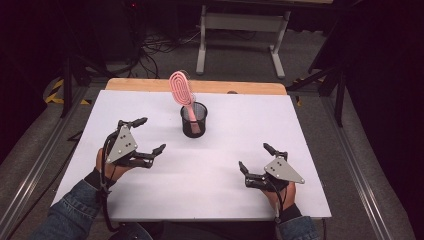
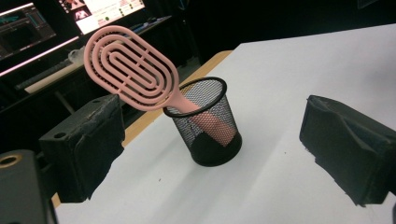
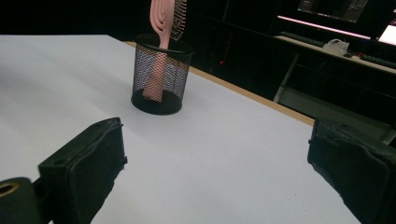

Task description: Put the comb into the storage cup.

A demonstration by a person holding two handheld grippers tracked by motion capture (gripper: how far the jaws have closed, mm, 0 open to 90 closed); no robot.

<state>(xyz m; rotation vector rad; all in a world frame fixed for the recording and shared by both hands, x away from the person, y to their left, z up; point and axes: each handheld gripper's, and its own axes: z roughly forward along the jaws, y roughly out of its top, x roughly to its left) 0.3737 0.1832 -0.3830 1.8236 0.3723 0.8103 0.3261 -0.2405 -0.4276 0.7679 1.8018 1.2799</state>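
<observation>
A pink hairbrush (image 1: 181, 89) stands handle-down in a black wire-mesh cup (image 1: 193, 121) at the middle back of the white table (image 1: 225, 150), its oval head leaning out over the rim. The left gripper view has the brush (image 2: 132, 68) and cup (image 2: 206, 122) close ahead between my wide-apart jaws. My left gripper (image 1: 148, 135) is open, left of the cup and empty. My right gripper (image 1: 255, 157) is open near the front right, resting on the table with nothing held. From the right gripper view the cup (image 3: 160, 74) and brush (image 3: 163, 18) stand farther off.
A wooden strip (image 1: 195, 86) runs along the table's far edge. Beyond it stands a white metal frame (image 1: 240, 35) with cables on the floor. Dark stands flank the table. Bare white surface lies around the cup and between the grippers.
</observation>
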